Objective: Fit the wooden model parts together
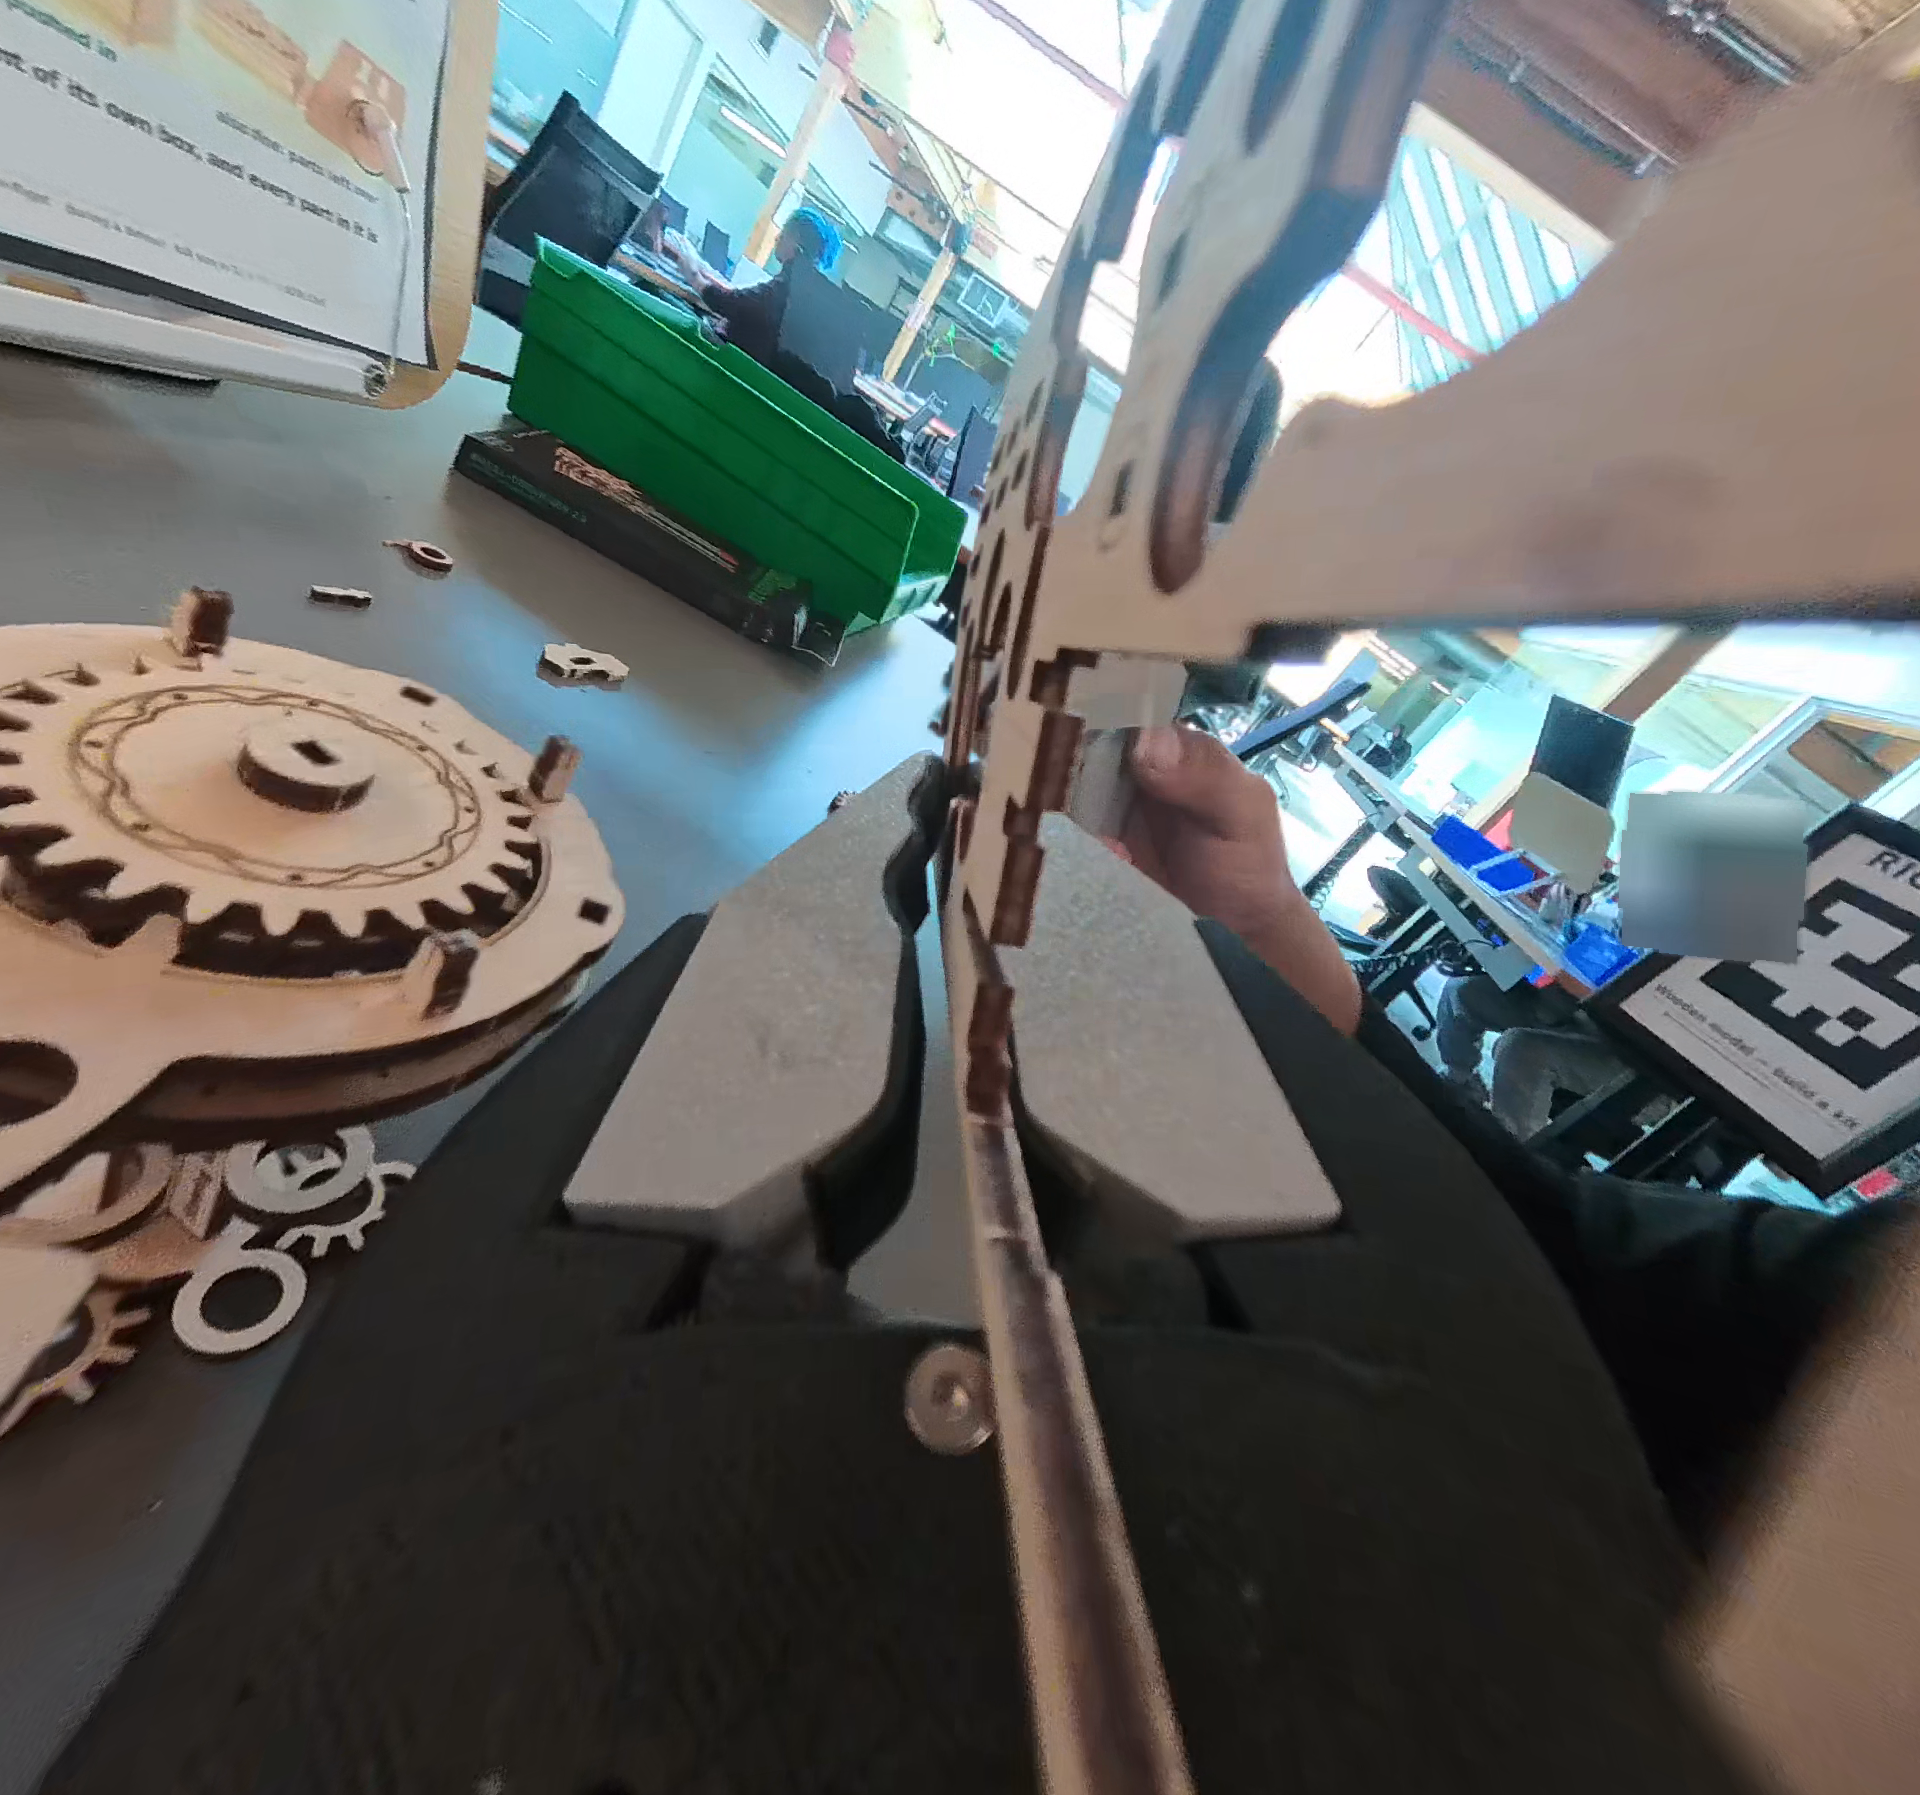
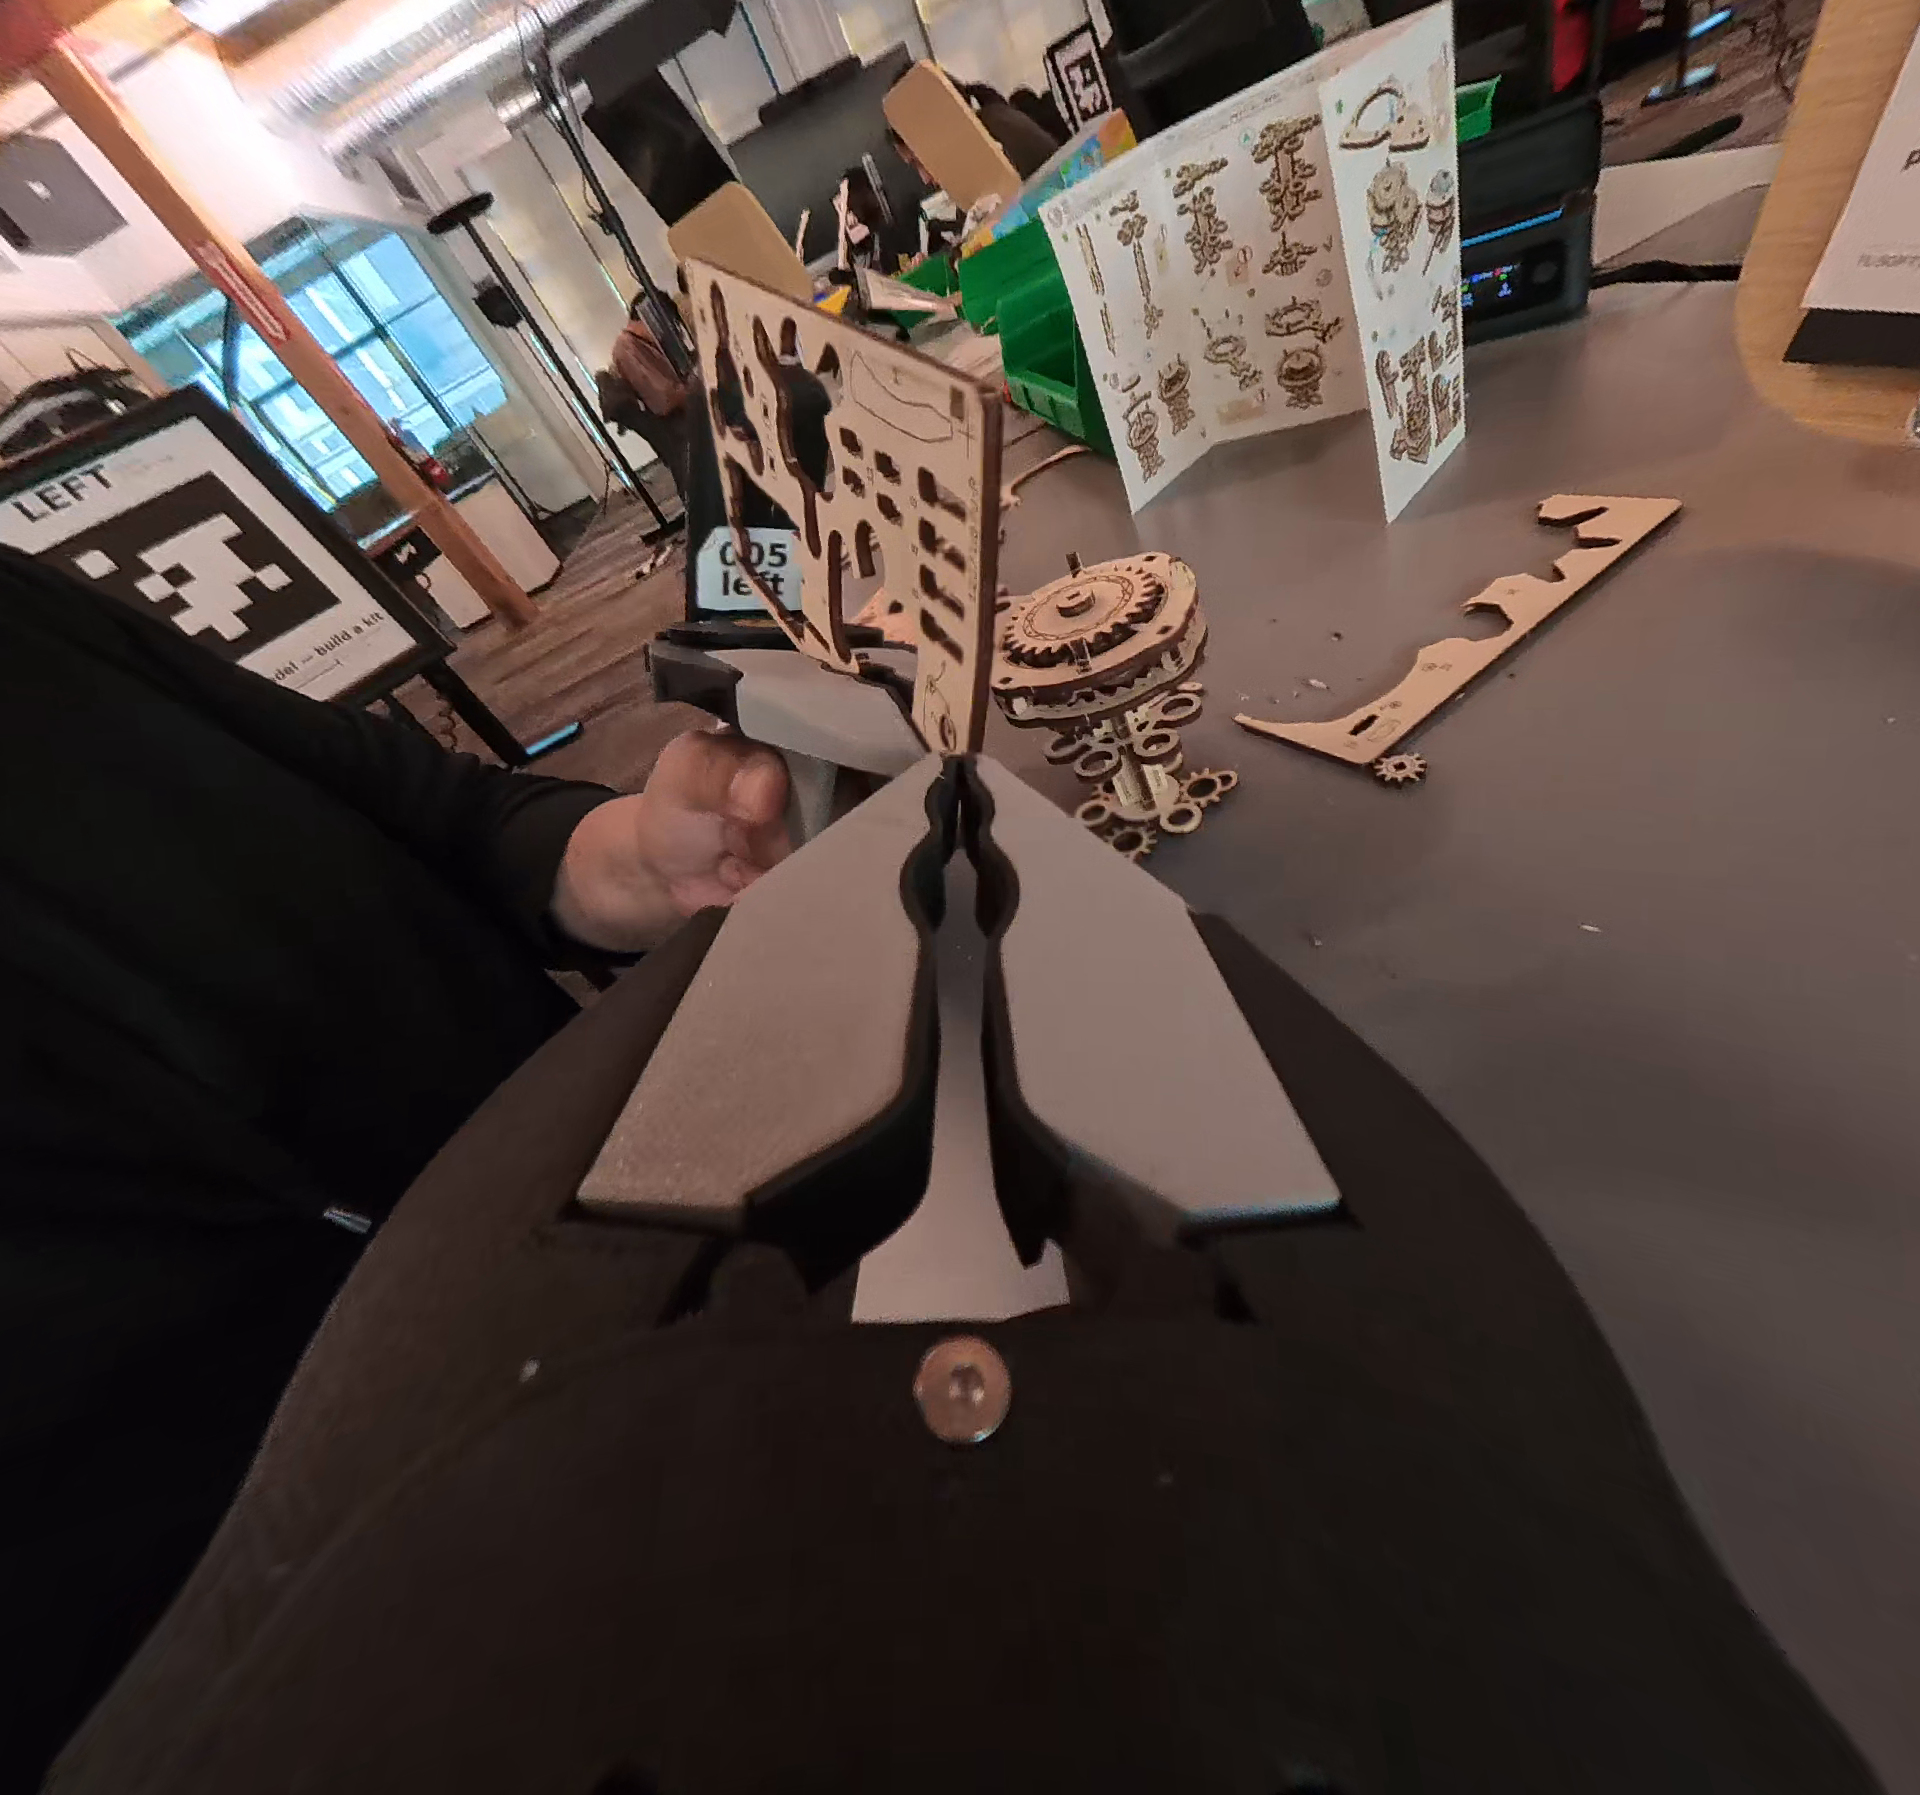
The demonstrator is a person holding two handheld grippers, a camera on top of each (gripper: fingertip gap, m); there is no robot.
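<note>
A thin wooden part sheet [image 2: 894,415] with many punched-out holes stands upright above the table. My left gripper [image 1: 940,789] is shut on it, and I see the sheet [image 1: 1039,602] edge-on between its fingers. In the right wrist view the left gripper [image 2: 831,696] holds the sheet's lower edge, with a hand under it. My right gripper [image 2: 961,779] has its fingertips closed on the sheet's lower right corner. The half-built wooden gear model [image 1: 270,810] stands on the grey table to the left, and it shows just behind the sheet in the right wrist view [image 2: 1101,644].
A spent wooden strip [image 2: 1455,644] and a small gear [image 2: 1397,766] lie to the right. A folded instruction leaflet [image 2: 1247,291] stands behind, beside green bins [image 2: 1029,322]. Small loose pieces [image 1: 582,665], a dark box [image 1: 644,530] and a sign board [image 1: 208,83] are on the table. Less than 4 cm separates the two grippers' tips. The small gear [image 2: 1397,766] is about 15 cm from both grippers' fingertips.
</note>
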